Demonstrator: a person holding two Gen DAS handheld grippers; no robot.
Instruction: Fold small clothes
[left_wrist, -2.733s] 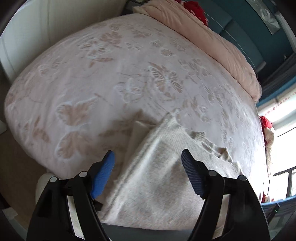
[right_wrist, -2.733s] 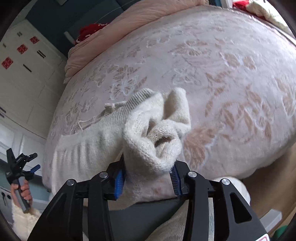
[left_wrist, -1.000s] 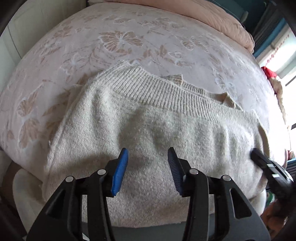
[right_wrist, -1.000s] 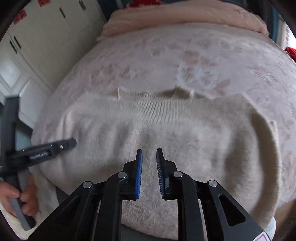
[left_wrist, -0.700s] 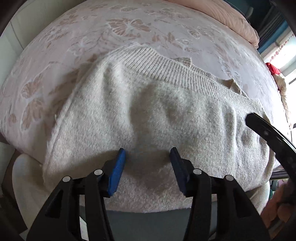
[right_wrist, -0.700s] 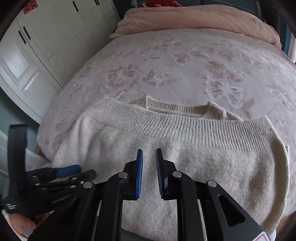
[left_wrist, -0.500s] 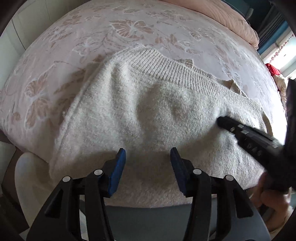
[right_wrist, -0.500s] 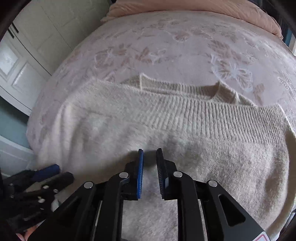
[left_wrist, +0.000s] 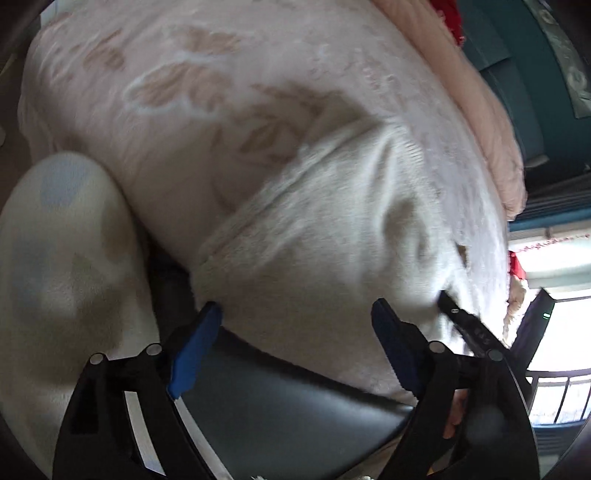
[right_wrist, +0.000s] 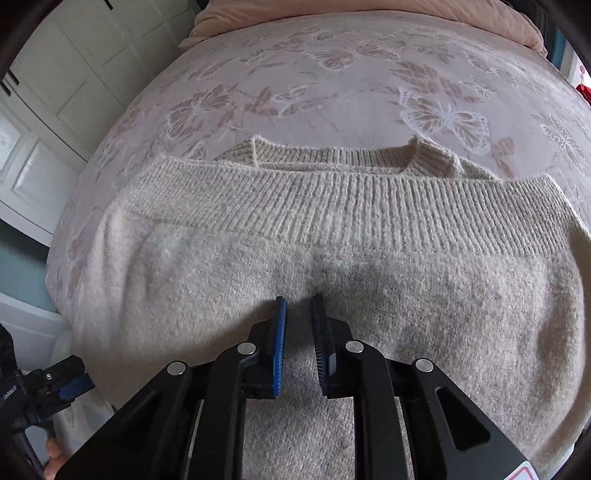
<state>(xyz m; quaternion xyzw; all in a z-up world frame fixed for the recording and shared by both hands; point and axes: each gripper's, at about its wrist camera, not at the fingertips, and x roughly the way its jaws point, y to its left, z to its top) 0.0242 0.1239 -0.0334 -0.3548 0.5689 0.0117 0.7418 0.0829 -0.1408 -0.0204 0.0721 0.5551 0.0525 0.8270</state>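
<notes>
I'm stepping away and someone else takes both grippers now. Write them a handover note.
Left gripper: jaws wide open, empty, at the sweater's near-left edge by the side of the bed.
Right gripper: jaws nearly shut, a narrow gap, nothing between them, over the sweater's middle.
Sweater: lies flat on the bed, folded in half, ribbed hem over the collar end.
Done: first fold.
Left: likely another fold to make it compact.

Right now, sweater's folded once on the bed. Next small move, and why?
Probably bring the left gripper, open and empty, onto the sweater's near left edge and close. The right gripper rests nearly shut at mid-panel, holding nothing, and the hem band already lies flat.
</notes>
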